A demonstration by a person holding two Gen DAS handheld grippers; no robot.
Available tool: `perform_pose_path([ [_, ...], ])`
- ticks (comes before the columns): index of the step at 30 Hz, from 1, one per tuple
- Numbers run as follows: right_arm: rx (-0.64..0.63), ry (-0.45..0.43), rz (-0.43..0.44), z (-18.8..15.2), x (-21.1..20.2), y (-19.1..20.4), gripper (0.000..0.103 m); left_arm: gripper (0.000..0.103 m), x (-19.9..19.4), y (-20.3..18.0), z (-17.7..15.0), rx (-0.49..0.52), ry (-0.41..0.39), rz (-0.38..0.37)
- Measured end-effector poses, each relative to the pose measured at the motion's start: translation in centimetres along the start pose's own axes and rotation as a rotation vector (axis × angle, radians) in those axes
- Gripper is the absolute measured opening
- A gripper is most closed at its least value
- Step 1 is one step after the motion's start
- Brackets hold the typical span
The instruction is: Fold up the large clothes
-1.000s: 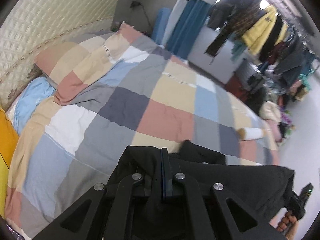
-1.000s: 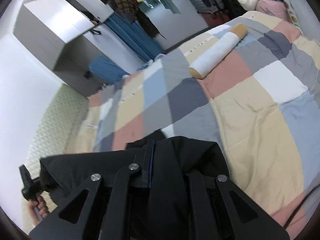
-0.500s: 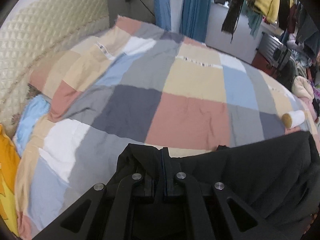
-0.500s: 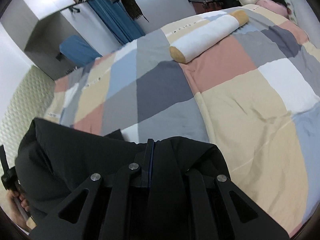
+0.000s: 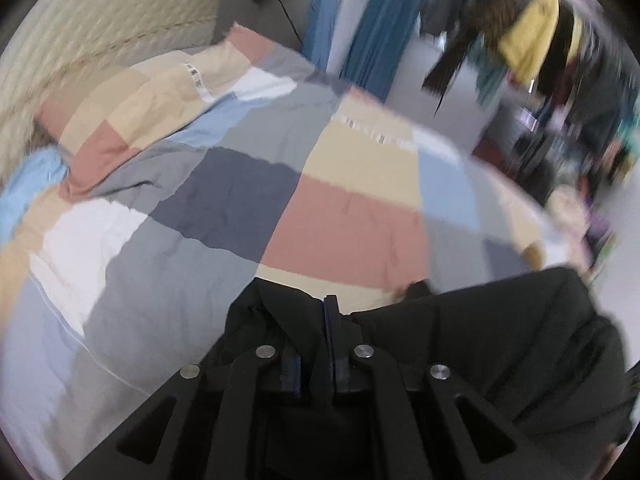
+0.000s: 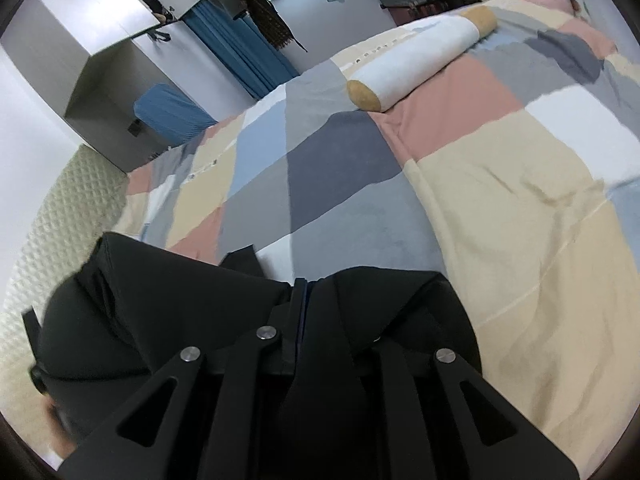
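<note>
Still-raised black garment [image 5: 500, 344] stays pinched btwn both jaws.

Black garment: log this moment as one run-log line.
left gripper shut on garment | right gripper shut on garment | garment held between both above bed | bolster on bed, apart

Below me a patchwork quilt [image 6: 500, 208] of pink, beige, grey and blue squares covers the bed. A white bolster [image 6: 416, 64] with tan ends lies across its far side. I see a quilted headboard [image 5: 100, 20], blue curtains [image 6: 240, 52], and hanging clothes [image 5: 532, 32] beyond.
</note>
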State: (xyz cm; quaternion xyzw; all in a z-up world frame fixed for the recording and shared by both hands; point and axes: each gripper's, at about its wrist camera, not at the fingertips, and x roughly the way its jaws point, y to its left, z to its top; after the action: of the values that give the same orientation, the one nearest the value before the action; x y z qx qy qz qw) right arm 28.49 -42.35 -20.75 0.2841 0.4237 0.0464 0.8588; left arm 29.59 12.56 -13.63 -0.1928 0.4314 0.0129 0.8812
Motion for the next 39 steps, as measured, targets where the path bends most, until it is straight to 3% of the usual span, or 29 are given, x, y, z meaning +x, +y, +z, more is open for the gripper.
perform_pose_path([
  [4,0.060,-0.036,0.105,-0.2,-2.7,-0.2,0.021,0.019,-3.5,2.3,-0.4,-0.059,0.010,-0.117],
  [6,0.060,-0.053,0.139,-0.6,-4.1,0.1,0.027,0.037,-5.5,3.5,-0.6,-0.085,0.013,-0.184],
  [7,0.052,-0.059,0.147,-0.7,-4.6,0.3,0.032,0.053,-6.9,4.3,-0.7,-0.095,-0.002,-0.214],
  [8,0.039,-0.068,0.152,-0.8,-5.4,0.5,0.036,0.059,-8.1,4.8,-0.8,-0.098,-0.023,-0.239],
  [9,0.027,-0.083,0.160,-1.1,-6.3,0.8,0.052,0.066,-9.1,5.3,-0.9,-0.099,-0.043,-0.259],
  [10,0.020,-0.110,0.174,-1.4,-7.5,0.9,0.076,0.067,-10.4,5.9,-1.1,-0.101,-0.066,-0.271],
  [11,0.016,-0.145,0.182,-1.6,-8.6,1.1,0.085,0.067,-11.6,6.3,-1.3,-0.101,-0.086,-0.271],
  [12,0.007,-0.184,0.190,-1.9,-9.7,1.3,0.087,0.067,-12.2,6.5,-1.4,-0.097,-0.097,-0.272],
  [15,-0.057,-0.257,0.177,-2.6,-12.1,2.8,0.087,0.067,-13.7,5.4,-1.8,-0.036,-0.124,-0.244],
  [19,-0.182,-0.273,0.135,-3.8,-12.2,7.2,0.087,0.067,-13.4,1.4,-2.9,0.091,-0.141,-0.194],
  [22,-0.269,-0.232,0.148,-5.1,-10.6,10.6,0.087,0.067,-11.7,-3.3,-4.6,0.213,-0.130,-0.164],
  [25,-0.373,-0.184,0.087,-6.5,-7.7,13.8,0.087,0.067,-9.2,-7.3,-5.8,0.286,-0.068,-0.173],
  [30,-0.503,-0.113,-0.009,-8.0,-2.3,16.9,0.087,0.067,-3.9,-12.6,-7.1,0.454,-0.070,-0.060],
  [35,-0.499,-0.099,-0.079,-7.3,0.7,16.8,0.088,0.068,0.1,-12.6,-6.6,0.442,-0.027,-0.056],
  [39,-0.486,-0.081,-0.121,-7.1,2.8,16.6,0.095,0.071,2.1,-11.9,-5.9,0.423,0.003,-0.065],
])
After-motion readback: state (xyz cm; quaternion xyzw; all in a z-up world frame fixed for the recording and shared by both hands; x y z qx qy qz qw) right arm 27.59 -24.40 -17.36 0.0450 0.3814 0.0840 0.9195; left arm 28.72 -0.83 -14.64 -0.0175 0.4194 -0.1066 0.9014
